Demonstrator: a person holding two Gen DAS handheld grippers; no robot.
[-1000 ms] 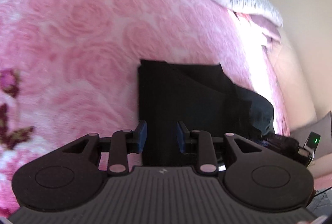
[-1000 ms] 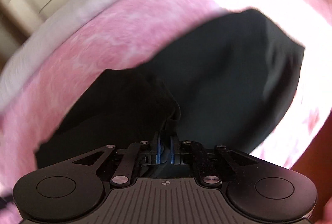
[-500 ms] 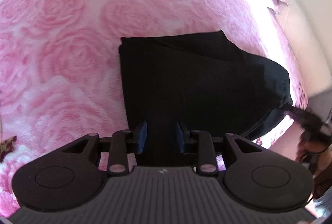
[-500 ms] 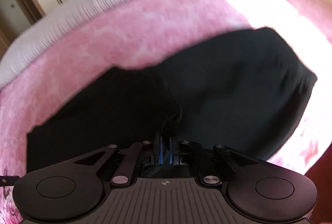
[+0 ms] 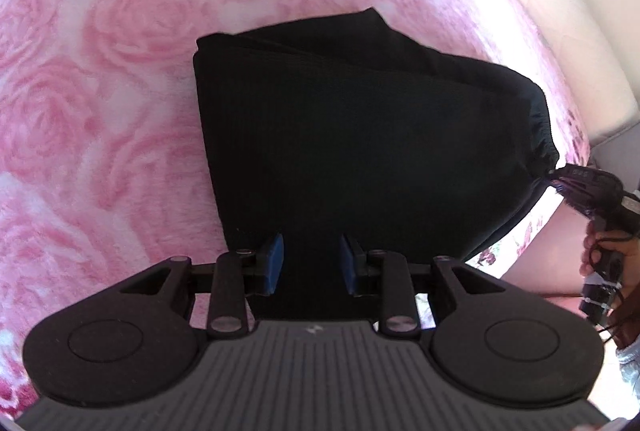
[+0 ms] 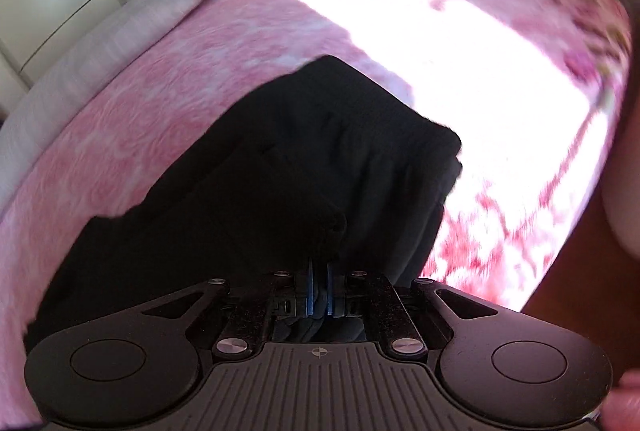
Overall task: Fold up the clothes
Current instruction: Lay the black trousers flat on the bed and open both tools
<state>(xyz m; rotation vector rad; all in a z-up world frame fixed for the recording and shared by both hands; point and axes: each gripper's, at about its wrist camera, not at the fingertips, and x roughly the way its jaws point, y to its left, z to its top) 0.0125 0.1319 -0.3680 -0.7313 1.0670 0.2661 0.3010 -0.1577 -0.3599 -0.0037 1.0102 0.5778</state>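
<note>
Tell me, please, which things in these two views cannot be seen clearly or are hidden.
- Left wrist view: the near edge of the black garment is hidden behind the open left gripper.
- Left wrist view: the right gripper is cut off by the frame edge; its pinch on the cloth is too small to judge.
- Right wrist view: motion blur smears the pink blanket, and glare whitens part of it.
- Right wrist view: which garment it is cannot be told.

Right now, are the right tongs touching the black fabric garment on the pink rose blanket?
Touching. The right wrist view shows the right tongs shut on a bunched fold of the black fabric garment, with cloth between the blue pads.
</note>
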